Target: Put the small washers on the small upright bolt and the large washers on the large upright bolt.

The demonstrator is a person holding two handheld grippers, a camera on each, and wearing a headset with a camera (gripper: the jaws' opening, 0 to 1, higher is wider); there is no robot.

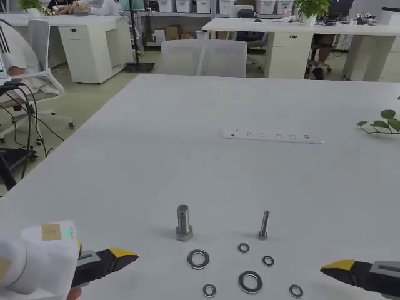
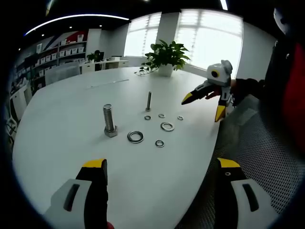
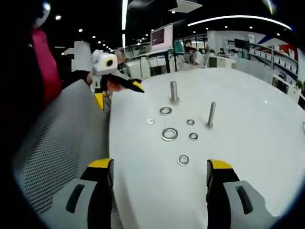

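Washers (image 1: 198,259), two large and four small, lie flat and loose on the tabletop (image 1: 187,156) ahead of both my pairs of fingers, likely so I can pinch each by its edge. Beyond them the large bolt (image 1: 182,223) and small bolt (image 1: 264,225) stand on their heads, shafts up to take them. My left fingers (image 2: 95,167) and right fingers (image 3: 101,164) are spread wide, holding and touching nothing.

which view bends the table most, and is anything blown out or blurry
head view: table edges stay straight, light is even, only a faint shadow at the large bolt; the left gripper body near the lens looks soft. left gripper view: fisheye rounds the table, windows are blown out. right gripper view: similar bending, ceiling light strip glares.
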